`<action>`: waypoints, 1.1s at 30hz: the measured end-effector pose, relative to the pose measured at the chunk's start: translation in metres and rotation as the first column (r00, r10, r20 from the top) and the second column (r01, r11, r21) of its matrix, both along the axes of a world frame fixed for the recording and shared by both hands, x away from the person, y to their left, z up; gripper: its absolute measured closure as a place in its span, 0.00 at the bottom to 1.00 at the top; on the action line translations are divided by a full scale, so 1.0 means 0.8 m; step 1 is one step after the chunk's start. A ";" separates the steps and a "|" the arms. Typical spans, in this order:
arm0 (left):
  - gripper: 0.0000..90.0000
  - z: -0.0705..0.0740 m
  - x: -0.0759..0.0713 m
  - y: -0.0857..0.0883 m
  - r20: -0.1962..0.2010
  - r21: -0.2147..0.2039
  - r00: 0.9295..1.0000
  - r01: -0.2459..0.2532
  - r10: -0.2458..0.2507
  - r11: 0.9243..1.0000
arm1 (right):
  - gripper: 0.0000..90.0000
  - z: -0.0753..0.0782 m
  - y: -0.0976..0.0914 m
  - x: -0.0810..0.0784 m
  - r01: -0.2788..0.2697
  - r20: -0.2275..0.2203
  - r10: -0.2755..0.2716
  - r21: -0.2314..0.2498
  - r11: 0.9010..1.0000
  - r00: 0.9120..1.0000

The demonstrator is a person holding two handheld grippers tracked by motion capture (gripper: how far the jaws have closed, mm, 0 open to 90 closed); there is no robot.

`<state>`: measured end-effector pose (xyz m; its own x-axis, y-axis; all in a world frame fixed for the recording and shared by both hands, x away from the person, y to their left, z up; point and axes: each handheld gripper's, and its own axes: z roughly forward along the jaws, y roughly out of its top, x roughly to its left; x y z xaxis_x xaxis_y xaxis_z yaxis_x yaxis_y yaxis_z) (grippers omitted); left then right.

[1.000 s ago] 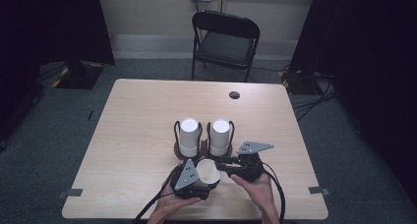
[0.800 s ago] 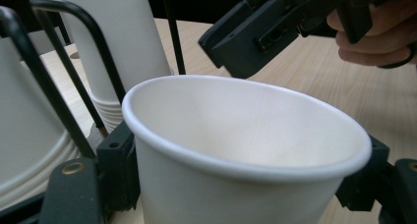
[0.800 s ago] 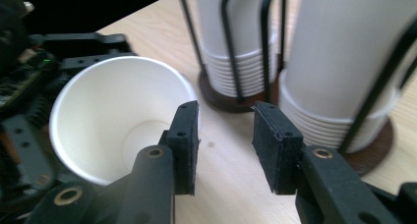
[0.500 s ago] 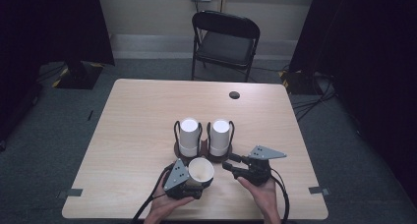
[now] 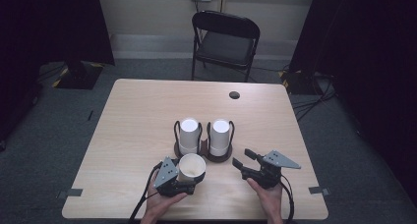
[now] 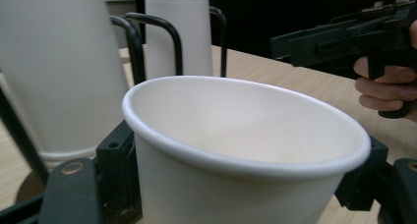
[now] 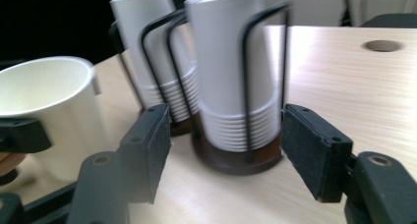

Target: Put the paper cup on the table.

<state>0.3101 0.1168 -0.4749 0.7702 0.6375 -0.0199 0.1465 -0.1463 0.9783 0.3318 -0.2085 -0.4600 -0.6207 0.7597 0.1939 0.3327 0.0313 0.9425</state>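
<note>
One paper cup (image 5: 191, 168) is out of the stacks and upright, clamped in the left gripper (image 5: 183, 181) near the table's front edge. The right gripper (image 5: 244, 161) — jaws just opened, empty — faces the right-hand cup stack (image 5: 220, 137) in its holder; placement remains.

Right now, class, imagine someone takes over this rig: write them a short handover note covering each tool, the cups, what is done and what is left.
Left tool: shut on one paper cup, upright, mouth open, near the table's front edge.
Right tool: open, holds nothing; its jaws have just been opening. It points at the right stack.
Two stacks of upside-down cups sit in wire holders at mid-table; left stack beside the right.
Done: one cup is out and held.
Left: probably set it down or fetch another.
</note>
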 end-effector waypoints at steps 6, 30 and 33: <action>0.25 0.002 0.004 0.023 0.004 -0.016 0.999 -0.043 0.043 0.999 | 0.35 -0.009 -0.012 -0.003 0.076 0.019 -0.076 0.007 0.997 0.997; 0.25 0.005 0.032 0.084 -0.022 -0.070 0.966 -0.258 0.257 0.964 | 0.16 -0.043 -0.029 -0.017 0.237 0.088 -0.234 -0.027 0.971 0.968; 0.25 0.009 0.037 0.086 -0.025 -0.070 0.959 -0.285 0.283 0.956 | 0.15 -0.043 -0.023 -0.017 0.270 0.098 -0.262 -0.070 0.960 0.960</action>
<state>0.3400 0.1859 -0.4676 0.5569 0.8264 -0.0834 0.1857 -0.0260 0.9823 0.3182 -0.2273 -0.4943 -0.4057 0.9106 0.0786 0.2560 0.0307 0.9662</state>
